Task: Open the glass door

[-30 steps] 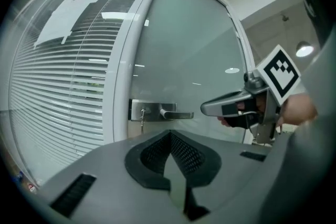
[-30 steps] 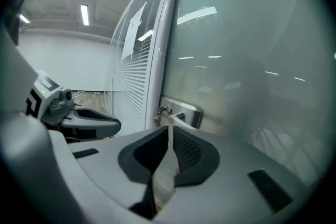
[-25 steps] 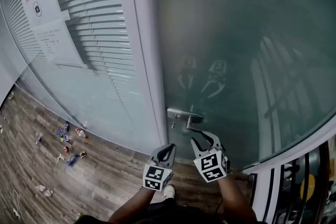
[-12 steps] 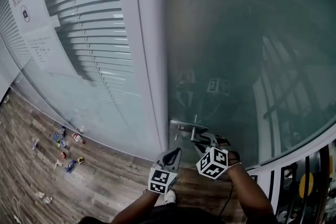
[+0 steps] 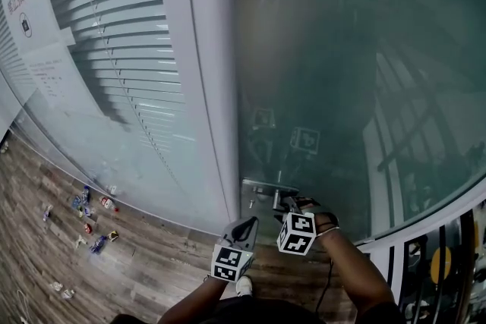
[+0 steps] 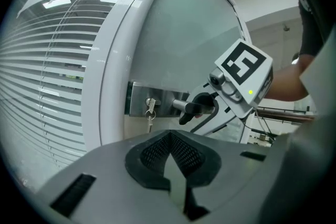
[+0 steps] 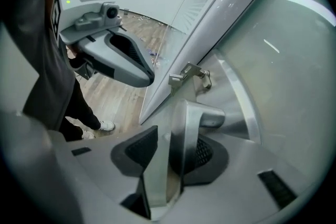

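Glass door (image 5: 342, 87): handle (image 7: 185, 128) between right tongs (image 7: 173, 157)

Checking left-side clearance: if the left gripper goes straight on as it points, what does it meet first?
The left gripper would probably meet the metal lock plate, about where the key hangs, just left of the lever handle. Nothing shows in between; depth is unclear.

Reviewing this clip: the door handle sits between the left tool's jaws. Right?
No. The door handle sits between the open jaws of the right tool, as the right gripper view shows; the left tool is shut and empty.
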`<action>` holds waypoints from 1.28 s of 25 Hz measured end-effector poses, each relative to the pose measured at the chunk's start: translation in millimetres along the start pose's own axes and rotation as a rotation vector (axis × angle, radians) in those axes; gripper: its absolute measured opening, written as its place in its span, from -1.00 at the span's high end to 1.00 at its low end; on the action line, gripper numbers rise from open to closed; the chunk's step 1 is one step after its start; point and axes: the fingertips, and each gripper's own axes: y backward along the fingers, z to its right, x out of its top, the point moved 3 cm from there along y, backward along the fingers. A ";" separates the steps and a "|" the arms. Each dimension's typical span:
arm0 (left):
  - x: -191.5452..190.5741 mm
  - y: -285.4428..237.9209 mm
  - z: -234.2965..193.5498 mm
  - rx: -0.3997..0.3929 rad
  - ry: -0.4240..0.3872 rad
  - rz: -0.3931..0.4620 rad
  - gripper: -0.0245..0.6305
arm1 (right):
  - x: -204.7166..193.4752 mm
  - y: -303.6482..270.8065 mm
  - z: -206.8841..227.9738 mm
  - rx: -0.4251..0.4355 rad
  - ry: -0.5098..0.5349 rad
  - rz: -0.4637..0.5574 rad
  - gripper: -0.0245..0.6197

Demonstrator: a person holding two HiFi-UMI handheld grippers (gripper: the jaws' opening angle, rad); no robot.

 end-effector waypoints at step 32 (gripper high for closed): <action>-23.1 -5.2 6.6 -0.036 -0.005 -0.068 0.93 | 15.0 -0.3 11.7 0.037 -0.286 0.573 0.88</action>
